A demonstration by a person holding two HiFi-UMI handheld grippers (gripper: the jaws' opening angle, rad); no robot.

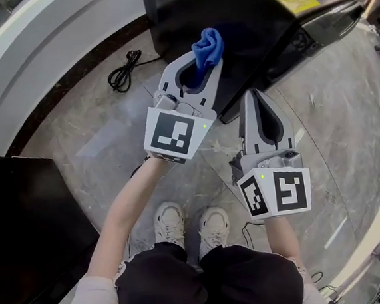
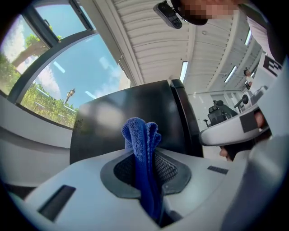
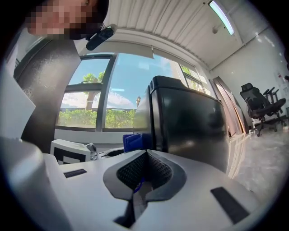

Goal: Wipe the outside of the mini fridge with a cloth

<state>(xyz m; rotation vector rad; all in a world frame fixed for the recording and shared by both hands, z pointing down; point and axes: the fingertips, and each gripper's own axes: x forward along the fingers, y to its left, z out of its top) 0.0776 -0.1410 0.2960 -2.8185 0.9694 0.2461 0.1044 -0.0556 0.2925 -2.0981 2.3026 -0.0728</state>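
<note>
While the left gripper point(image 1: 199, 68) pinches the bunched blue microfibre cloth point(image 1: 208, 46) close before the glossy black mini fridge point(image 1: 230, 17) on the far floor, the right gripper point(image 1: 255, 98) waits to its right, jaws together on nothing. Pressing the cloth's soft bulge against the panel in overlapping strokes should keep the hard jaw tips off the finish.

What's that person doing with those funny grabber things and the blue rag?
A person stands by a black mini fridge with a gripper in each hand. The left gripper pinches a blue cloth and holds it up at the fridge's side. I can't tell if it touches. The right gripper is shut with nothing in it, beside the left one.
</note>
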